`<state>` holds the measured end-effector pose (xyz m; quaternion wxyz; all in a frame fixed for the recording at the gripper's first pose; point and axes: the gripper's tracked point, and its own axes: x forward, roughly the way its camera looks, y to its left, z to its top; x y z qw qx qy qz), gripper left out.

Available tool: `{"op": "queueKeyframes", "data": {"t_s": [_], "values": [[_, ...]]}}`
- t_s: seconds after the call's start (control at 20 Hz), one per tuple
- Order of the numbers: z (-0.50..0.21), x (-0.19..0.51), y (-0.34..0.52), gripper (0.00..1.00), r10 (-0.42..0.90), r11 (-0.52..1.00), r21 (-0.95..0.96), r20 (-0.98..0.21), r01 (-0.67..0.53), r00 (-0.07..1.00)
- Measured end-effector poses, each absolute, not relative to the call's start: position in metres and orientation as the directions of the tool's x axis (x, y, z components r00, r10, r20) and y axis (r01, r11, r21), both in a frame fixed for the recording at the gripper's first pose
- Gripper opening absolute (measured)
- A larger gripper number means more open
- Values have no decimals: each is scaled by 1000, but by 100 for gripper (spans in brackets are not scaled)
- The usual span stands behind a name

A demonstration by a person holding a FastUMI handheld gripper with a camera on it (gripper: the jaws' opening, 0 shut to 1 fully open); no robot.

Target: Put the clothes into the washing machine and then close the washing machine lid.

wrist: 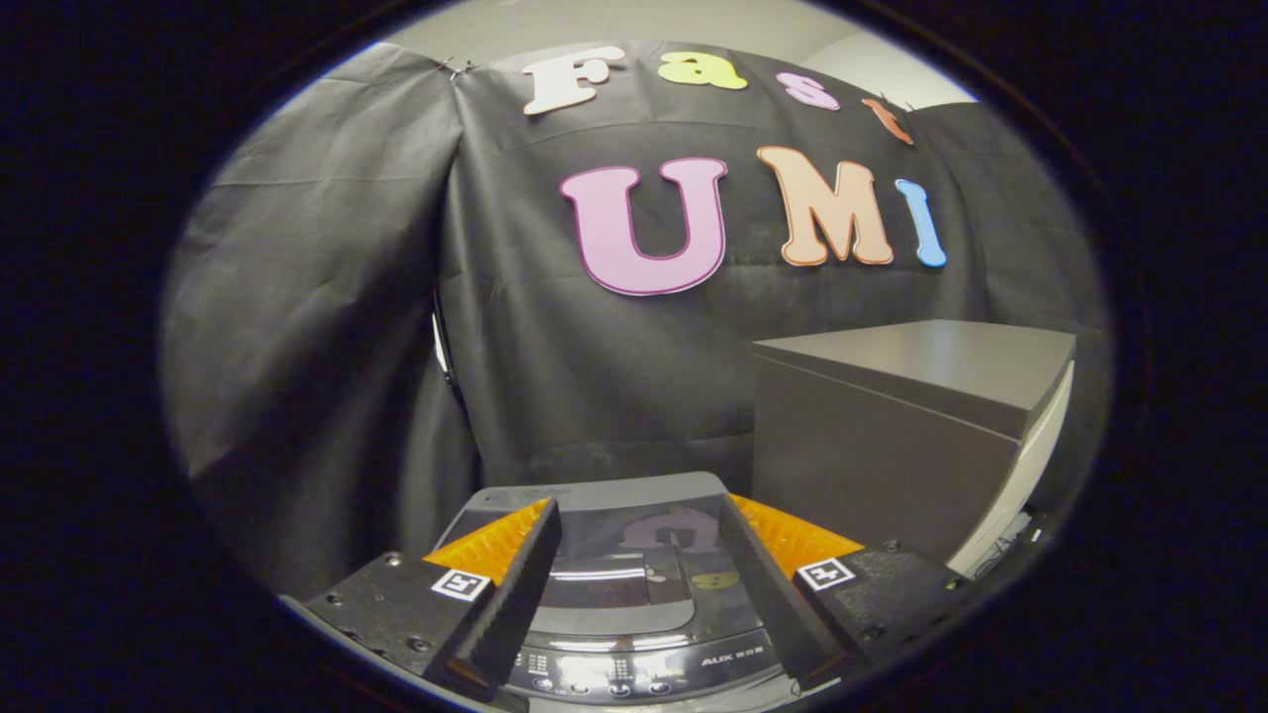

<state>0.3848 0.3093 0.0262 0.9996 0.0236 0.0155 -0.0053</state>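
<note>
A small grey washing machine (634,594) stands below and just ahead of my gripper (640,515). Its dark glossy lid (634,564) lies flat and shut, mirroring the wall behind. A control panel with buttons (604,678) runs along its near edge, between my fingers. My gripper hovers above the lid, open, with nothing between its fingers (515,584). I see no clothes on or around the machine.
A grey box-shaped cabinet (892,426) stands close to the right of the washing machine, taller than it. The black cloth wall (347,327) hangs just behind the machine and folds around to the left.
</note>
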Motion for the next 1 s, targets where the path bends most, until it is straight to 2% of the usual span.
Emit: {"op": "queueKeyframes", "data": {"t_s": [0.35,0.55,1.0], "values": [[39,345,316,97,10,999,-44,-74,-13,997],[38,317,325,97,82,993,-79,-101,-90,992],[73,240,310,95,118,992,-51,40,-116,992]]}}
